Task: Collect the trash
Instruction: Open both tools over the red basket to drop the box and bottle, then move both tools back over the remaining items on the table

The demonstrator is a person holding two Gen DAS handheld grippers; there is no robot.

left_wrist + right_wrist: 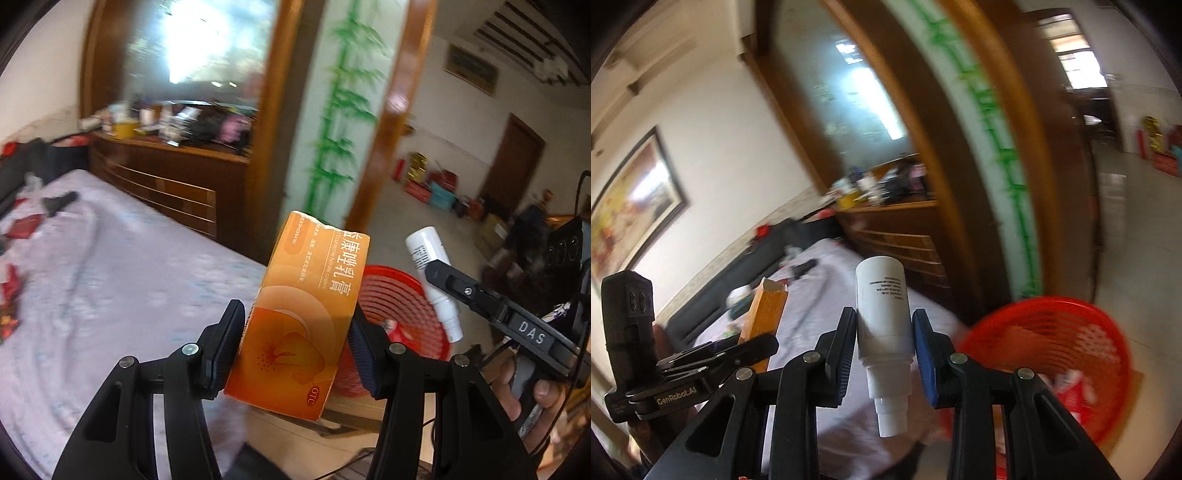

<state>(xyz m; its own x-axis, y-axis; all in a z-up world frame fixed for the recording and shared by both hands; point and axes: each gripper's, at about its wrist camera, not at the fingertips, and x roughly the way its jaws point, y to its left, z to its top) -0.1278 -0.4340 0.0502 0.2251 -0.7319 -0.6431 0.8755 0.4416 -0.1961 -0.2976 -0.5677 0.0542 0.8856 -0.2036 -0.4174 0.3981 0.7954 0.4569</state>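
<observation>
The left gripper (295, 343) is clamping an orange medicine box (299, 314) between its pads. The right gripper (886, 354) is pinching a white bottle (884, 328), nozzle pointing back toward the camera. A red basket (1052, 354) is sitting just right of the right gripper.

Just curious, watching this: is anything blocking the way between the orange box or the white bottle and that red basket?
Nothing visible does. The left tongs hold the orange box, the right tongs the white bottle, and the red basket sits open-topped just beyond them, some trash already inside.

one orange box (295, 317), one white bottle (884, 317), one red basket (1060, 354)
</observation>
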